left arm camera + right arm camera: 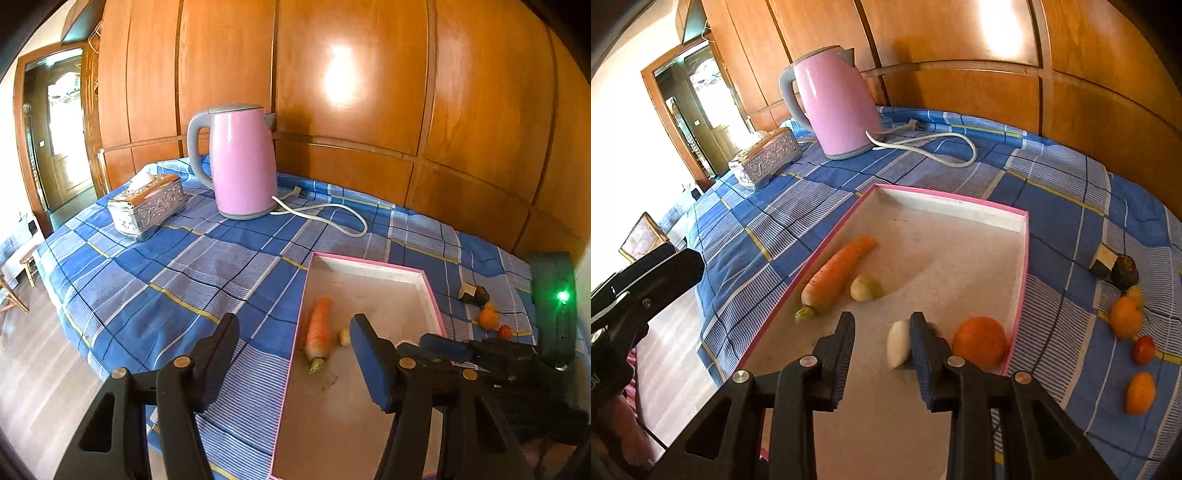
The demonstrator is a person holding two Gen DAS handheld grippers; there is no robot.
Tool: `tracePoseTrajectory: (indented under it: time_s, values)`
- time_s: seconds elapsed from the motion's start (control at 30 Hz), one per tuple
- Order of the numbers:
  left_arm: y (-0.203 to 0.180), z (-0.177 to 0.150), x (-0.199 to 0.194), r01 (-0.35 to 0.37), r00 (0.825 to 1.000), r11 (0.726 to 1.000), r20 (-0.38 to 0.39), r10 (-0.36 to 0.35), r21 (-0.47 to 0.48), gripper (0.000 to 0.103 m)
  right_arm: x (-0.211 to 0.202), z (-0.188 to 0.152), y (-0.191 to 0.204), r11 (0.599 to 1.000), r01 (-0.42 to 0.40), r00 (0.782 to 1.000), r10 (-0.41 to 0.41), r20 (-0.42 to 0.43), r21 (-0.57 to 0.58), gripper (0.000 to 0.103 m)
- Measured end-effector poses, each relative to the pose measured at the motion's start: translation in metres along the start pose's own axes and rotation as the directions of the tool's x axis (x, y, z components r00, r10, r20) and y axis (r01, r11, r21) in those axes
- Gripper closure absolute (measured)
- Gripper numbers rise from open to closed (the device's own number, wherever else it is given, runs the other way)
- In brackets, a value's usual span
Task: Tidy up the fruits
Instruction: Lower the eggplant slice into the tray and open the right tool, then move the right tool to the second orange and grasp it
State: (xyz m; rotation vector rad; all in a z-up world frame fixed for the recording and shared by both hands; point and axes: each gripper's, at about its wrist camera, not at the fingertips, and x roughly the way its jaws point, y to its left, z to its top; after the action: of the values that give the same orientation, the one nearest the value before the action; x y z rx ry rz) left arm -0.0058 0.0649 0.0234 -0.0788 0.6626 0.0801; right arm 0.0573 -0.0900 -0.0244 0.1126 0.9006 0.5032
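The right gripper (882, 332) hangs low over the near part of the pink-edged tray (1023, 258). Its jaws are spread and they pinch nothing. A small white piece (898, 343) lies on the tray floor between them, close against the right finger, and it is not clear if they touch. An orange (979, 341) sits just to the right, in the near right corner of the tray. A carrot (838, 273) and a small pale round piece (865, 288) lie further left.

The left gripper (295, 343) also has its jaws spread and empty, above the left rim of the tray.

More fruits wait on the blue checked cloth (1071, 221), to the right of the tray: three orange ones (1126, 317), a small red one (1144, 349) and a dark piece (1115, 269).

The risk seems to be this. If the right gripper moves to the right, its finger can push the white piece or roll the orange. Round fruits on the cloth can also roll off when they are touched from one side. The white cord (931, 142) of the pink kettle (834, 103) is far and likely no problem.
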Motion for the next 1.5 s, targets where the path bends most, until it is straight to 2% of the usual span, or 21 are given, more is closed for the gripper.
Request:
tracePoseTrajectory:
  time_s: [0.13, 0.43, 0.7, 1.2, 1.4, 1.5]
  values:
    - [0.002, -0.001, 0.000, 0.010, 1.000, 1.000, 0.002, -0.010, -0.012, 0.032, -0.012, -0.006, -0.004, 0.999, 0.032, 0.999, -0.033, 0.028, 0.009, 0.072]
    - [-0.011, -0.003, 0.001, 0.022, 1.000, 1.000, -0.008, -0.022, 0.022, 0.032, -0.038, -0.020, -0.031, 0.992, 0.094, 0.993, -0.099, 0.062, 0.083, 0.072]
    - [-0.029, -0.007, 0.000, 0.036, 0.999, 0.996, -0.012, -0.035, 0.077, 0.031, -0.062, -0.029, -0.060, 0.973, 0.159, 0.978, -0.178, 0.108, 0.168, 0.072]
    - [-0.065, -0.010, 0.001, 0.077, 0.997, 0.982, -0.038, -0.072, 0.173, 0.031, -0.093, -0.055, -0.120, 0.923, 0.215, 0.958, -0.262, 0.112, 0.319, 0.072]
    - [-0.083, -0.012, 0.005, 0.130, 0.991, 0.969, -0.071, -0.118, 0.209, 0.031, -0.104, -0.069, -0.146, 0.893, 0.245, 0.947, -0.304, 0.104, 0.377, 0.072]
    - [-0.095, -0.013, 0.009, 0.187, 0.980, 0.957, -0.111, -0.165, 0.222, 0.031, -0.110, -0.079, -0.161, 0.872, 0.266, 0.940, -0.330, 0.092, 0.410, 0.072]
